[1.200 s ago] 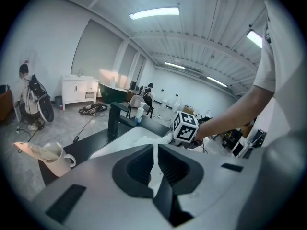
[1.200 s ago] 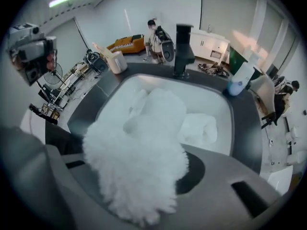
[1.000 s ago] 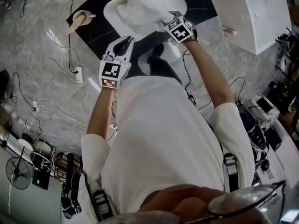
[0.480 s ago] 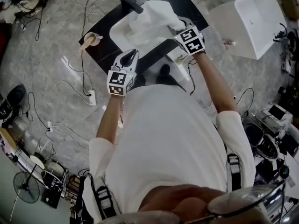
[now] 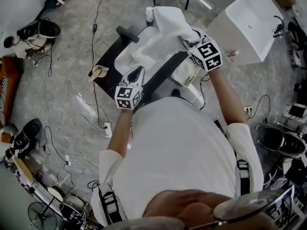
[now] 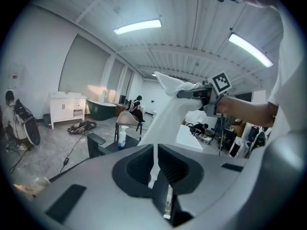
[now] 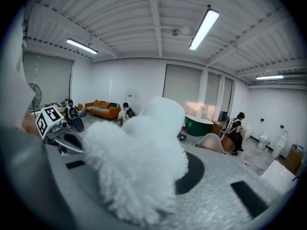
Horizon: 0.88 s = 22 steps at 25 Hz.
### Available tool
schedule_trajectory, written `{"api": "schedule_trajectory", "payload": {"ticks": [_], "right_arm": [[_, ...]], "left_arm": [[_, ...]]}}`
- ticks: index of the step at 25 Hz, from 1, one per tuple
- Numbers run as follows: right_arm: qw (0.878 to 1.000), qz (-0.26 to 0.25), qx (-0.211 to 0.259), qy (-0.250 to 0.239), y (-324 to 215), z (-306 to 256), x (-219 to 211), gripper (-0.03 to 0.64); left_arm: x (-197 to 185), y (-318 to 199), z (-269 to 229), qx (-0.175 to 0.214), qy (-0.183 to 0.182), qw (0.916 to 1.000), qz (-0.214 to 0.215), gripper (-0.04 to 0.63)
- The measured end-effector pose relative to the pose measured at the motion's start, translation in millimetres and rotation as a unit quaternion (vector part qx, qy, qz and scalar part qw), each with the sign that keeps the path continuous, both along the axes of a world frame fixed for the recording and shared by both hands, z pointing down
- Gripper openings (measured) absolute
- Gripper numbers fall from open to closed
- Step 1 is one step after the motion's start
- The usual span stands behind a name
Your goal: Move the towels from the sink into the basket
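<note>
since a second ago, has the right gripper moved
Yes: the right gripper has risen away from the sink, drawing up the white towel that it clamps.

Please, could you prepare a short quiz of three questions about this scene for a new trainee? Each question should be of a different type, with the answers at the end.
1. True or false: the right gripper is empty.
2. Multiple choice: the white towel hangs above A) the sink, B) a chair, C) a sofa.
3. Fill in: the counter around the sink is ____ in colour.

Key: 1 false, it is shut on the towel; 2 A; 3 black.
</note>
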State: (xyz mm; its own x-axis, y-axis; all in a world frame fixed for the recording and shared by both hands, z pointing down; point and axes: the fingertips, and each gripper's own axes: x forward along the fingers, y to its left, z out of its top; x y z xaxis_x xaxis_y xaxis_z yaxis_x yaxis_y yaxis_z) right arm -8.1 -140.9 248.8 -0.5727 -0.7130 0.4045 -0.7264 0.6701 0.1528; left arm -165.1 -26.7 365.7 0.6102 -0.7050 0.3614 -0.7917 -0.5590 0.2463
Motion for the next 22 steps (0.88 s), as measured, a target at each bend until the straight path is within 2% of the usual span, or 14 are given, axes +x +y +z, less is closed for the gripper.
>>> {"api": "schedule_trajectory", "payload": {"ticks": [5, 11, 22], "right_arm": [[0.998, 0.029, 0.043, -0.018, 5.6, -52.3, 39.1, 0.1], [0.995, 0.077, 0.06, -0.027, 20.1, -67.5, 94.8, 0.1], [0.979, 0.192, 0.06, -0.019, 86.3, -67.2, 243.4, 0.1]], "left_arm": [[27.6, -11.9, -13.3, 0.008, 0.003, 0.9997, 0.023, 0.031], [77.3, -18.1, -21.0, 0.012, -0.001, 0.9974, 0.071, 0.031], [205.0, 6.1, -5.5, -0.004, 0.003, 0.9818, 0.19, 0.031]]}}
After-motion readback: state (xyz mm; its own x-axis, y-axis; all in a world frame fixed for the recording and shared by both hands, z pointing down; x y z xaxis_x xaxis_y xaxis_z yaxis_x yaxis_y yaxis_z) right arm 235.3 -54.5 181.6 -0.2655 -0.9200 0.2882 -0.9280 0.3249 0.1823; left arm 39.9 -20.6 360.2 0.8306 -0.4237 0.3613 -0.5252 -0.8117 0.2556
